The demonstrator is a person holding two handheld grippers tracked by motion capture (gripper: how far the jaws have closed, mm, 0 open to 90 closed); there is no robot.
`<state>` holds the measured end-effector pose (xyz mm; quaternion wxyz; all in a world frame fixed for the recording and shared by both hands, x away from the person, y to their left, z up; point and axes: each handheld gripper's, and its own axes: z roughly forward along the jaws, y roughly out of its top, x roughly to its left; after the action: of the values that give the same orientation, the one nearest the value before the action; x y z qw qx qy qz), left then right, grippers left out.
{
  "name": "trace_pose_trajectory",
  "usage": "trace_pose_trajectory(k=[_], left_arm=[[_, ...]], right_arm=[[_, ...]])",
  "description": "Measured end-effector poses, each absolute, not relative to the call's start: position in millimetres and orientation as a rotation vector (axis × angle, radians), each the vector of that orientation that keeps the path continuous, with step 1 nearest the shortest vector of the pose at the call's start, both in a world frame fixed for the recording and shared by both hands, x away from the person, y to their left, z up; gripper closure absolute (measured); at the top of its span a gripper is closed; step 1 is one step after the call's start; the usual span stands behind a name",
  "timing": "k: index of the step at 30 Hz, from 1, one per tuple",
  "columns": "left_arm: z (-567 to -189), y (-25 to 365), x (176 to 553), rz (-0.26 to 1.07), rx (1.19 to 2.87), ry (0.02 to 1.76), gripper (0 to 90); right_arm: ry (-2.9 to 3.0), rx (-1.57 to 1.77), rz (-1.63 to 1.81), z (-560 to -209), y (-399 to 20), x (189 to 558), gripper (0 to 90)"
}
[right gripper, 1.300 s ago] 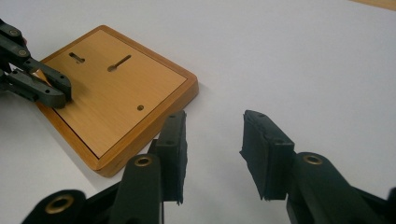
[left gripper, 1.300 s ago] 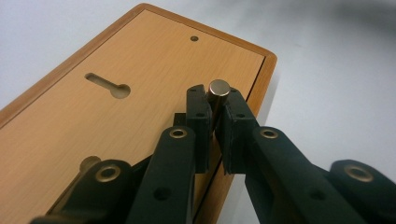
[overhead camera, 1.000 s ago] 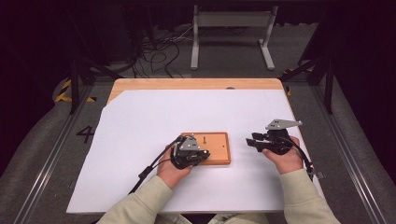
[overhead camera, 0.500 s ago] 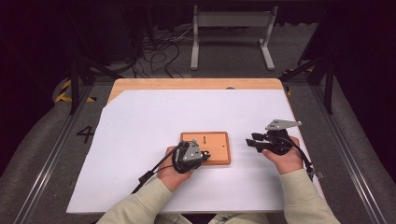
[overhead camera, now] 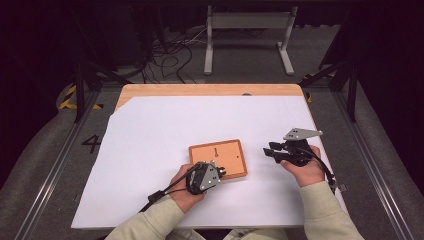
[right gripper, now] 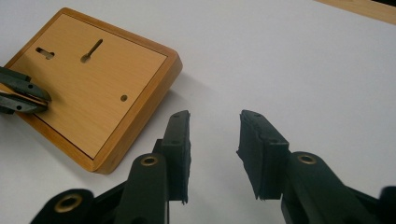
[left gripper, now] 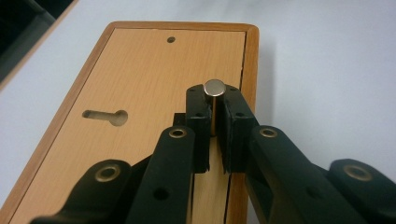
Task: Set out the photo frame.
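Taking the wooden board (overhead camera: 218,158) as landmark: at its near edge, toward the left corner in the high view, the left gripper (left gripper: 214,108) has its jaws clamped on a short metal pin (left gripper: 214,88). The pin stands upright, its long axis rising off the board, with the keyhole slot (left gripper: 105,117) off to its left in the left gripper view. Any insertion, I judge, turns on that sideways offset. Well apart to the board's right, the right gripper (right gripper: 214,154) hovers over the white sheet (overhead camera: 165,125), jaws parted and empty, pointing boardward.
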<state>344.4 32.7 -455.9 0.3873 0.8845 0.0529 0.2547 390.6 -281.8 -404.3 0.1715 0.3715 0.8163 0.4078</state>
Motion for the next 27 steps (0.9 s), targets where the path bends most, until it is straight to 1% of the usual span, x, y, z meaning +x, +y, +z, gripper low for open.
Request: trace_pose_trajectory(k=[3,6,9,11,13,16,17,19,23,27], left_arm=[[-457.5,32.2,339.5,0.714,2.249,0.056,83.6],[-459.2,32.1,335.1,0.756,2.247,0.018,83.7],[-459.7,32.0,334.7,0.761,2.244,0.011,83.8],[-460.3,32.2,333.7,0.783,2.238,-0.001,83.8],[-460.5,32.2,333.2,0.785,2.240,-0.009,83.8],[-461.4,32.0,332.0,0.790,2.235,-0.008,83.9],[-461.4,32.0,332.0,0.790,2.235,-0.008,83.8],[-461.8,32.2,331.8,0.790,2.230,-0.002,83.8],[-462.0,32.2,331.6,0.790,2.229,0.002,83.9],[-462.1,32.1,331.3,0.791,2.231,0.002,83.8]], right_arm=[[2.319,1.047,1.162,-403.8,-281.7,390.4,63.5],[2.322,1.039,1.175,-402.0,-281.2,389.5,63.2],[2.336,1.032,1.191,-398.7,-278.6,389.6,61.2],[2.372,1.028,1.205,-397.3,-273.1,390.4,57.0],[2.388,1.026,1.212,-396.9,-270.2,390.7,55.6],[2.449,1.010,1.228,-395.4,-259.8,394.4,48.5],[2.449,1.010,1.228,-395.4,-259.8,394.4,48.5],[2.492,1.006,1.225,-395.5,-253.1,398.9,43.2],[2.549,1.002,1.232,-396.5,-240.7,406.3,36.4],[2.601,1.027,1.229,-399.5,-229.5,417.9,31.4]])
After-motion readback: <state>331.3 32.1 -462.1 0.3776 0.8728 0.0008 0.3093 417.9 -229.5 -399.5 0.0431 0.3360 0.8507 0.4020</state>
